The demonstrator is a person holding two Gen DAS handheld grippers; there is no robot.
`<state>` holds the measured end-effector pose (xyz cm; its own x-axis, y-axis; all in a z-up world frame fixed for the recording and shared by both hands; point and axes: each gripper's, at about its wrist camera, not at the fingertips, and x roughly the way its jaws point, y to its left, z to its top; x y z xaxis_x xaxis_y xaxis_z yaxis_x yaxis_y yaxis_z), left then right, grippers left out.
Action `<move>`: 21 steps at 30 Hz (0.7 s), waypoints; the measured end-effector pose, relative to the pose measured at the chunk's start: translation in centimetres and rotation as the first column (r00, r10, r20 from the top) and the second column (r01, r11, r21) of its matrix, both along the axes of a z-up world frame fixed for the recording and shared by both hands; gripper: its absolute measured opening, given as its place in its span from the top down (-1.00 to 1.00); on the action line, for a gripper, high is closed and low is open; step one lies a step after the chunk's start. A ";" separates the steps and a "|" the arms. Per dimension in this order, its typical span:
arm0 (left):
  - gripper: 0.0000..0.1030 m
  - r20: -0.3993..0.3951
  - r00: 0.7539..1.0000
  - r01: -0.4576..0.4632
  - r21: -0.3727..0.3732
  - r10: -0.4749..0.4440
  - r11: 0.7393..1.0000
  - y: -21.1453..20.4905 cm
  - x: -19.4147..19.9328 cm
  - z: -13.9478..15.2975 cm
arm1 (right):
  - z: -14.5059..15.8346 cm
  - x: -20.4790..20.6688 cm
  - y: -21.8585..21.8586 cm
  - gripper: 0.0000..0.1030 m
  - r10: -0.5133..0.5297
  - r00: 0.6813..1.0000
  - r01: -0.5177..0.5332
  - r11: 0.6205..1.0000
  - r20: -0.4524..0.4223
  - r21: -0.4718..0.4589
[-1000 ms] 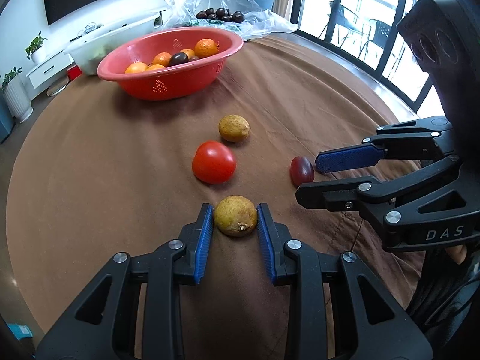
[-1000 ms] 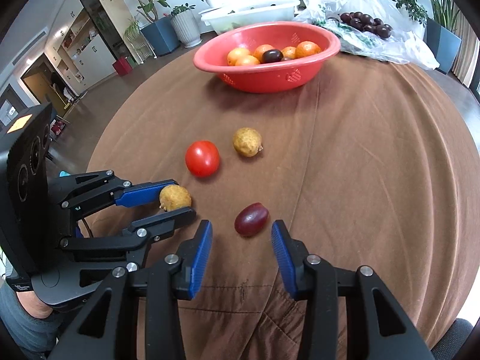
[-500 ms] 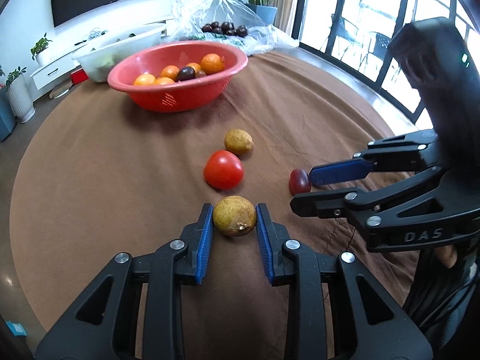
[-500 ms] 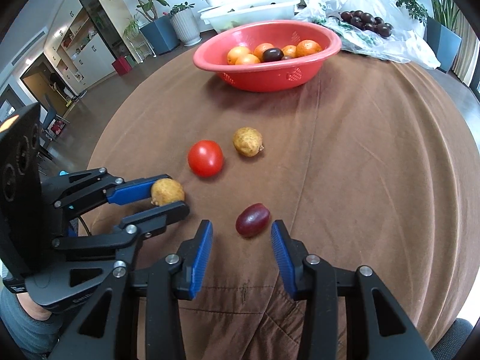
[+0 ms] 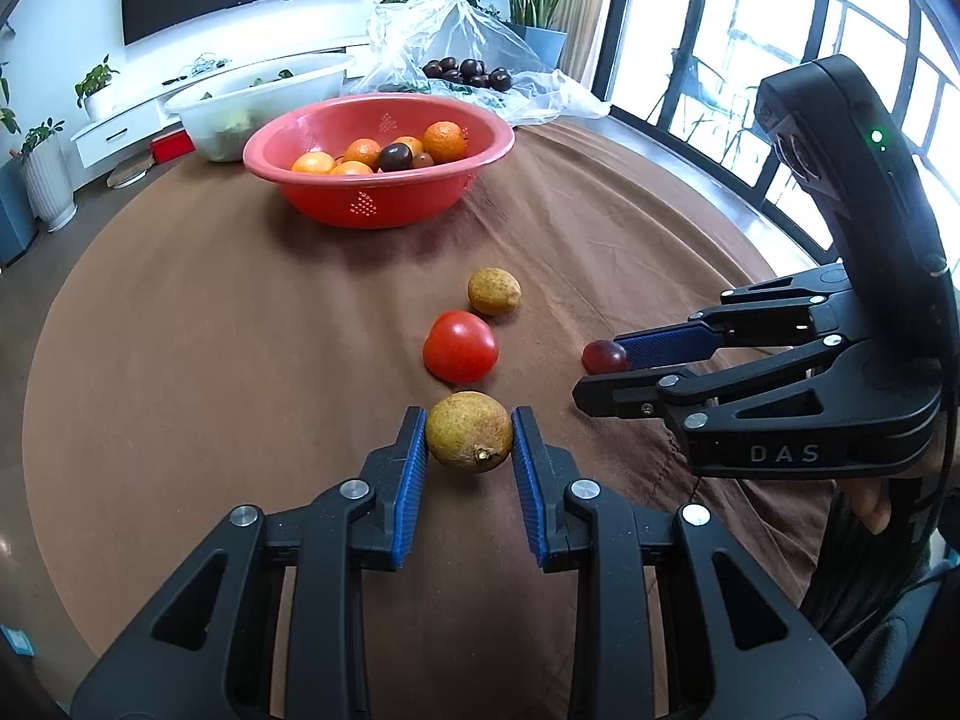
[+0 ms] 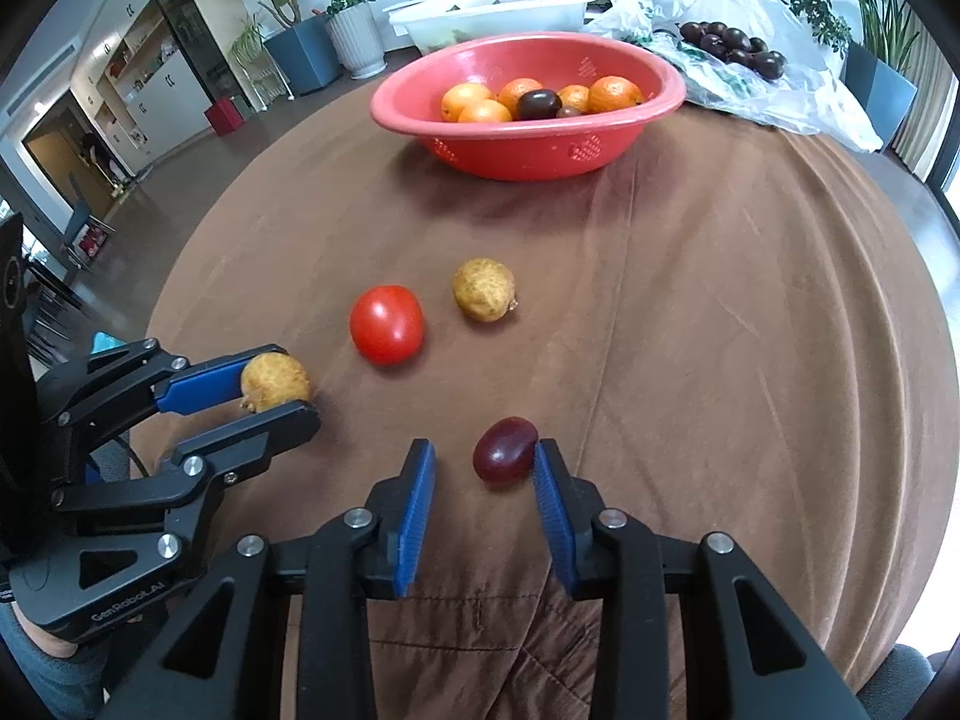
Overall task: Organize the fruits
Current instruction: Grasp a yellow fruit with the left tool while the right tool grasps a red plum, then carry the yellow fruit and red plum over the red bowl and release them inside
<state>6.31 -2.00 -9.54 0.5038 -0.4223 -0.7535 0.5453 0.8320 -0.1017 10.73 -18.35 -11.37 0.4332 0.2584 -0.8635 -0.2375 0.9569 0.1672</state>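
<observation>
Round worktop (image 5: 180,360) under a brown cloth (image 6: 750,360), seen from both wrist cameras. Left tool (image 5: 469,438): its 2 blue pads pinch a yellow-brown lemon (image 5: 469,432), which appears held just clear of the cloth near the worktop's near edge. In the right view the same lemon (image 6: 275,382) sits between the left tool's (image 6: 282,387) fingers at the near-left part of the worktop.

Right tool (image 6: 483,468): its jaws are closing around a dark red plum (image 6: 504,449) that lies on the cloth near the near edge. The right pad touches or nearly touches the plum; the left pad stands apart from it. In the left view the plum (image 5: 605,356) shows at the tips of the right tool (image 5: 606,369).

Toward the worktop's middle lie a red tomato (image 5: 461,345) and, just beyond it, a second lemon (image 5: 494,291), close together but not touching.

At the far edge stands a red bowl (image 5: 384,204) holding several oranges (image 5: 444,141) and 1 dark plum (image 5: 395,156). Beside it, at the far-right edge, a clear plastic bag (image 5: 456,30) lies open with more dark plums (image 5: 468,69) on it. A white tub (image 5: 264,96) stands behind the bowl.
</observation>
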 end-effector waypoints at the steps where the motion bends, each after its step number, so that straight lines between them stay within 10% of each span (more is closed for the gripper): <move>1: 0.49 0.000 1.000 -0.002 -0.001 0.002 1.000 0.0 0.0 0.0 | 0.0 0.0 0.2 0.30 0.002 1.000 -0.002 1.000 0.003 -0.018; 21: 0.49 -0.002 1.000 -0.026 -0.027 0.026 0.999 0.9 0.1 0.3 | 0.5 0.2 -0.3 0.60 -0.002 1.000 0.003 0.999 0.031 -0.032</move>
